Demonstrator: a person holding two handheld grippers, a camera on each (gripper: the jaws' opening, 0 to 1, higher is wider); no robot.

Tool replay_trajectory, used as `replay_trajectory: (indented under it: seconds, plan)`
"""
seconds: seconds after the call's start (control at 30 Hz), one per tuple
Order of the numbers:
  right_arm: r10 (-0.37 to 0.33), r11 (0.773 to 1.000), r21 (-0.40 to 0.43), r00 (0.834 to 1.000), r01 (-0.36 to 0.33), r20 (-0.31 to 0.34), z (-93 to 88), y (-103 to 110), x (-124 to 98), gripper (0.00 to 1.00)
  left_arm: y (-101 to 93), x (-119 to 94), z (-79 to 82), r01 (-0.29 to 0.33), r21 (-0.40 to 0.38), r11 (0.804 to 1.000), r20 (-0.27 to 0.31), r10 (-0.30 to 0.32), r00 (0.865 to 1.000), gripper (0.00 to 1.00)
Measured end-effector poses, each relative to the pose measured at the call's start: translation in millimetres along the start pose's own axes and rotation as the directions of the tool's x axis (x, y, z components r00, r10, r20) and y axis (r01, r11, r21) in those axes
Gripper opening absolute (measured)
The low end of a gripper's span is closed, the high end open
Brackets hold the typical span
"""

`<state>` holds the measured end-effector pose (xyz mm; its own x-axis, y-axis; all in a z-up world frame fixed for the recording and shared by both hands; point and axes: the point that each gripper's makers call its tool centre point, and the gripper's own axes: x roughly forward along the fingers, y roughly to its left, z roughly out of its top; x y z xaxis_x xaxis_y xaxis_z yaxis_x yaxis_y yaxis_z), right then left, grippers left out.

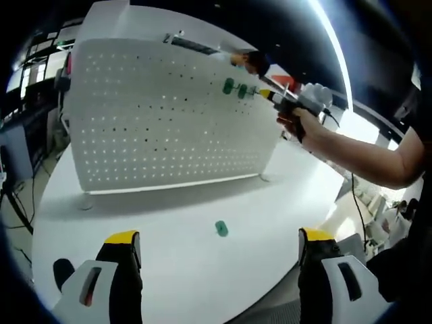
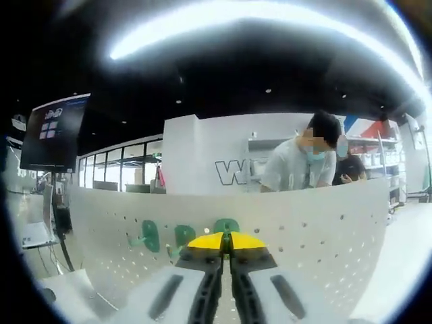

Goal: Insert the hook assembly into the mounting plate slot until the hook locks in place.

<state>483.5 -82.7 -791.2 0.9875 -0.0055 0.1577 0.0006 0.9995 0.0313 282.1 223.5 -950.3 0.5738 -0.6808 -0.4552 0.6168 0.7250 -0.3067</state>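
My left claw (image 1: 219,260) hangs low at 6 o'clock in the left gripper view, jaws spread wide and empty — I judge it's parked back so the board and table stay in sight. The pegboard (image 1: 162,115) stands upright on the white table (image 1: 175,270), filling the view from 9 to 1 o'clock. One loose green hook (image 1: 221,229) lies on the table between my left jaws and the board, well apart from both; likely waiting its turn. Up at 1 o'clock two green hooks (image 1: 235,88) already sit on the board's upper right. Just right of them my right claw (image 1: 270,96), held in my hand (image 1: 304,118), presses its yellow tips at the board.

In the right gripper view, two hooks (image 2: 165,236) hang on the board at 8 o'clock. At 6 o'clock my right claw (image 2: 226,241) is pressed together, jaws meeting, with a third green hook (image 2: 226,225) peeking just above the tips and touching them — looks pinched and being pushed into its slot, though I can't tell whether it has locked. Two people (image 2: 304,162) stand behind the board at 2 o'clock.
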Motion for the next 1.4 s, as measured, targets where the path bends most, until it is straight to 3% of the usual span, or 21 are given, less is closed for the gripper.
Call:
replay_trajectory:
  seconds: [0.17,0.4,0.7,0.97,1.07,1.23,1.33,1.4]
  plan:
    - [-0.002,0.999,-0.045,1.0,0.003,0.02,-0.6,1.9,-1.3,0.0,2.1,-1.1,1.1,-0.005,0.001,1.0,0.0,0.005,1.0,0.97]
    - [-0.015,1.0,-0.009,0.998,0.016,0.055,-4.7,-3.3,-0.5,0.0,3.7,-7.3,-0.7,-0.023,0.001,1.0,0.004,0.023,1.0,0.97]
    - [-0.033,0.997,-0.06,0.997,0.037,0.069,-7.8,2.4,-1.2,0.0,6.5,-11.5,-5.5,-0.037,-0.006,0.999,-0.003,0.037,0.999,0.97]
    - [-0.023,0.997,-0.071,0.999,0.025,0.029,-6.3,6.3,-4.9,0.02,3.3,-9.8,-1.7,-0.028,-0.004,1.0,0.004,0.028,1.0,0.96]
    - [-0.012,1.0,-0.027,1.0,0.013,0.022,-6.3,7.2,-6.0,0.1,3.2,-11.1,1.6,-0.027,-0.015,1.0,0.021,0.027,0.999,0.96]
    - [0.0,1.0,-0.03,1.0,0.0,-0.001,-3.8,12.0,-16.2,0.1,5.1,-13.7,-1.8,-0.033,-0.017,0.999,0.012,0.033,0.999,0.96]
    - [-0.036,0.996,-0.087,0.998,0.032,-0.045,-5.5,6.1,-24.0,0.11,6.9,-15.0,-5.0,-0.042,-0.023,0.999,0.003,0.042,0.999,0.96]
    - [-0.029,0.998,-0.057,0.998,0.026,-0.047,-4.5,5.7,-29.8,0.13,6.9,-16.3,-6.9,-0.044,-0.02,0.999,-0.001,0.044,0.999,0.96]
